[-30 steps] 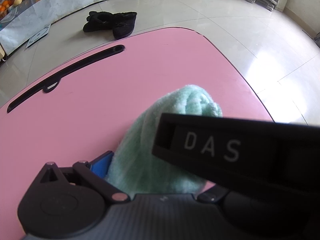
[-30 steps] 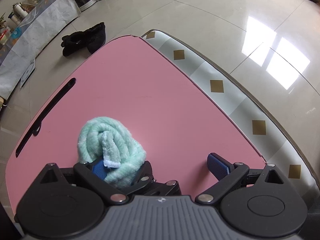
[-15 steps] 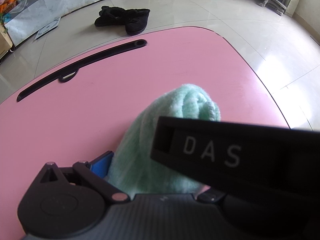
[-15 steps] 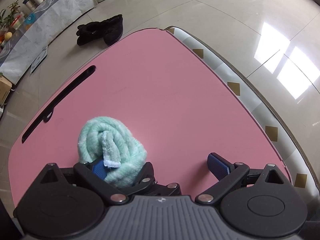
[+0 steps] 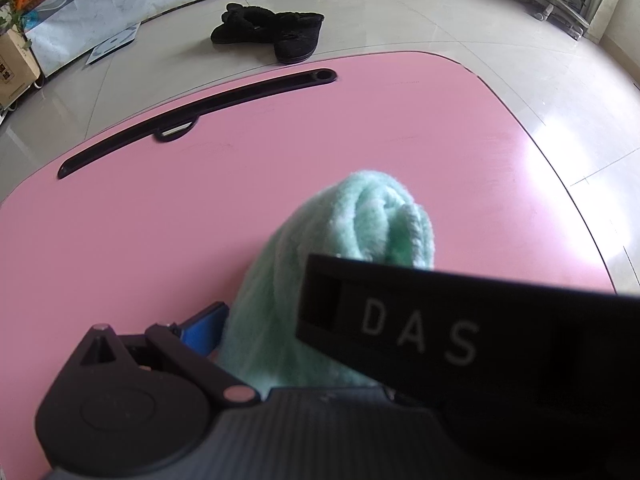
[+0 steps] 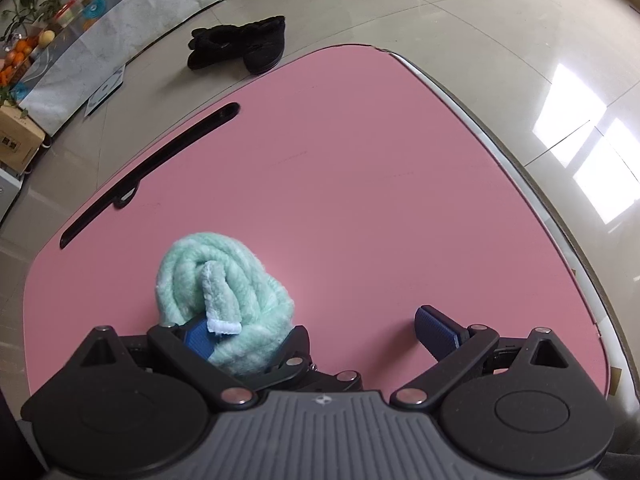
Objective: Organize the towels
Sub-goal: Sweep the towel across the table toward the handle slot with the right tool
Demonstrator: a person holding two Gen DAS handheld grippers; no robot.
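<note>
A rolled mint-green towel point(image 5: 352, 232) sits between the fingers of my left gripper point(image 5: 288, 320), over the pink table point(image 5: 200, 220). The gripper's left blue pad point(image 5: 204, 328) presses on it. Its right finger is hidden behind a black bar marked DAS point(image 5: 440, 344), part of the right gripper's body. In the right wrist view the towel point(image 6: 224, 280) lies against the left pad point(image 6: 198, 338) of my right gripper point(image 6: 320, 330). That gripper stands wide open, its right pad point(image 6: 436, 332) far from the cloth. A black finger link point(image 6: 294, 354) of the left gripper hugs the towel's right side.
A long black slot point(image 6: 152, 172) runs along the pink table's far left edge. Black slippers point(image 6: 240, 48) lie on the tiled floor beyond it. A pale rim point(image 6: 560, 208) borders the table on the right. A low marble bench point(image 6: 120, 20) and a cardboard box point(image 6: 16, 140) stand far left.
Both grippers have moved across the table together with the towel and rolled. The slot and slippers have shifted right in both views. The towel keeps its place between the fingers.
</note>
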